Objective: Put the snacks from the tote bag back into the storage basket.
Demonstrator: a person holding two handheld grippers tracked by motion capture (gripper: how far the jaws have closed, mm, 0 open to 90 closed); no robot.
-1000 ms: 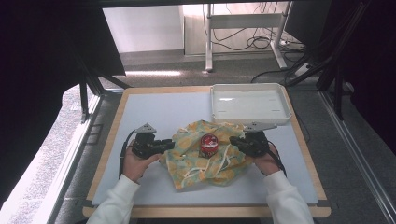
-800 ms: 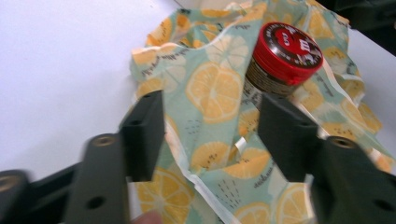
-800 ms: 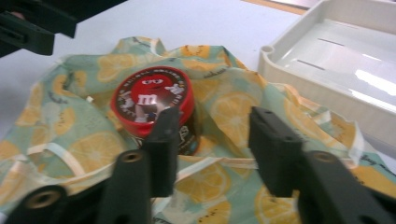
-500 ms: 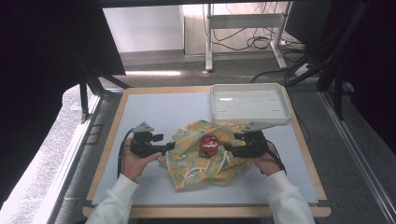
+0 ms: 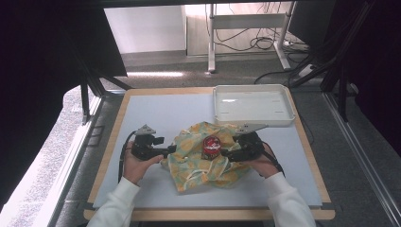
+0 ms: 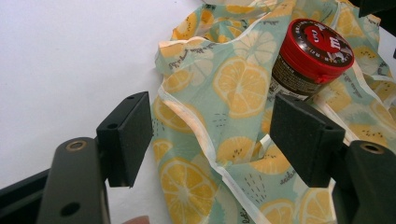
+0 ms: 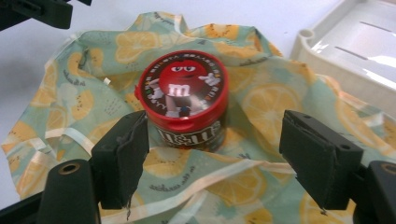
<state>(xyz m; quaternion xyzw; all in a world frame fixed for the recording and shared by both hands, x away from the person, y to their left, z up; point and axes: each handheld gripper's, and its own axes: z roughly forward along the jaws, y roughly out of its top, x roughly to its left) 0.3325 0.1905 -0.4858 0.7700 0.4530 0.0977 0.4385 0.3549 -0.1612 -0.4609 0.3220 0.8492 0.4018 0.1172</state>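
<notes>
The candy tub (image 6: pixel 310 58) has its base tucked behind the right jaw in the left gripper view, label partly covered. The lemon-print cloth (image 7: pixel 261 112) runs off the bottom edge in the right gripper view. The white tray (image 7: pixel 355 60) is cut off at the right edge.

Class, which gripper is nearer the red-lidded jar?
Right. The right gripper sits open just beside the jar; the left gripper is open farther off, at the cloth's edge.
</notes>
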